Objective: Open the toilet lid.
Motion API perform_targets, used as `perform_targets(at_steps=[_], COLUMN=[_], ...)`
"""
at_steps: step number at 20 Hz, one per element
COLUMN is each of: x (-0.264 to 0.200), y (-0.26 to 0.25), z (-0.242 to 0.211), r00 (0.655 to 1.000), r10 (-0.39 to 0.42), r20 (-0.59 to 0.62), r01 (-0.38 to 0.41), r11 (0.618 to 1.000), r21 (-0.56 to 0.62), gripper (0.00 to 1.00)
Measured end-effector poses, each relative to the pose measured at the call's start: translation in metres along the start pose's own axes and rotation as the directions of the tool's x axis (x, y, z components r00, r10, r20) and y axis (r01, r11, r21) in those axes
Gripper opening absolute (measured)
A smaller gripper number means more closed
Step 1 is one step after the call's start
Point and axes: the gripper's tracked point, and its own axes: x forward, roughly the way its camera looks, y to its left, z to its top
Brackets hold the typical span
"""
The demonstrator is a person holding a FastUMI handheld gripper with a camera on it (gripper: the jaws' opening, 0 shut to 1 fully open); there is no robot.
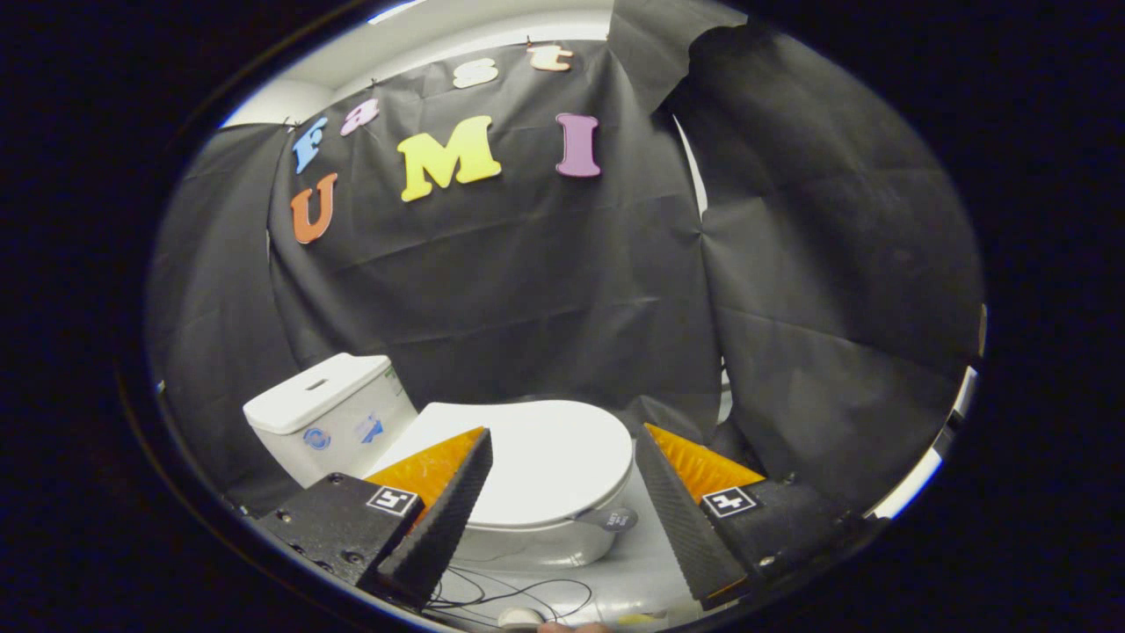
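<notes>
gripper view: toilet lid [536, 462], white, lying closed on its bowl, seen between the fingers at 12 o'clock of the gripper [562, 492]; cistern [330, 413] at 10 o'clock. gripper released, jaws spread, touching nothing. advised: hook the lid's front lip near the small grey tab [618, 519], then lift evenly towards the cistern.

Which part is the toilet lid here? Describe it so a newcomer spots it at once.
Start at the white tank against the black cloth wall. The toilet lid is the flat, rounded white panel lying closed in front of it, seen between the open gripper fingers. Unlike the boxy tank, it is smooth, low and oval, with a small grey tab at its front.
</notes>
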Motion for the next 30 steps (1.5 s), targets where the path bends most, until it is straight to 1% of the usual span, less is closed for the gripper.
perform_targets(at_steps=[4, 5, 7, 9, 13, 15, 18, 20, 21, 23, 25, 26, 27, 29, 30], x=[0.021, 0.026, 0.037, 0.048, 0.065, 0.070, 0.091, 0.092, 0.094, 0.096, 0.098, 0.098, 0.096, 0.096, 0.095], y=[-0.011, -0.012, -0.014, -0.016, -0.025, -0.029, -0.039, -0.046, -0.049, -0.053, -0.053, -0.053, -0.054, -0.063, -0.073], z=[-0.026, -0.031, -0.043, -0.059, -0.077, -0.093, -0.109, -0.117, -0.123, -0.131, -0.132, -0.131, -0.131, -0.129, -0.133], r00=[0.991, 0.987, 0.979, 0.966, 0.941, 0.916, 0.888, 0.860, 0.847, 0.821, 0.822, 0.825, 0.822, 0.829, 0.832], r10=[0.008, 0.009, 0.026, 0.045, 0.060, 0.080, 0.100, 0.126, 0.144, 0.187, 0.228, 0.240, 0.251, 0.247, 0.214], r20=[-0.134, -0.159, -0.204, -0.256, -0.334, -0.392, -0.450, -0.495, -0.511, -0.539, -0.522, -0.512, -0.511, -0.502, -0.512], r01=[0.001, 0.006, 0.008, 0.009, 0.047, 0.062, 0.084, 0.100, 0.107, 0.129, 0.120, 0.112, 0.103, 0.110, 0.138], r11=[0.998, 0.995, 0.986, 0.978, 0.951, 0.939, 0.925, 0.909, 0.897, 0.860, 0.826, 0.818, 0.817, 0.808, 0.813], r21=[0.067, 0.099, 0.165, 0.208, 0.304, 0.338, 0.371, 0.405, 0.429, 0.494, 0.550, 0.564, 0.567, 0.579, 0.565], gripper=[1.00, 1.00, 0.99, 0.99, 0.99, 0.99, 0.99, 1.00, 0.99, 0.99, 0.99, 0.98, 0.95, 0.92, 0.91])
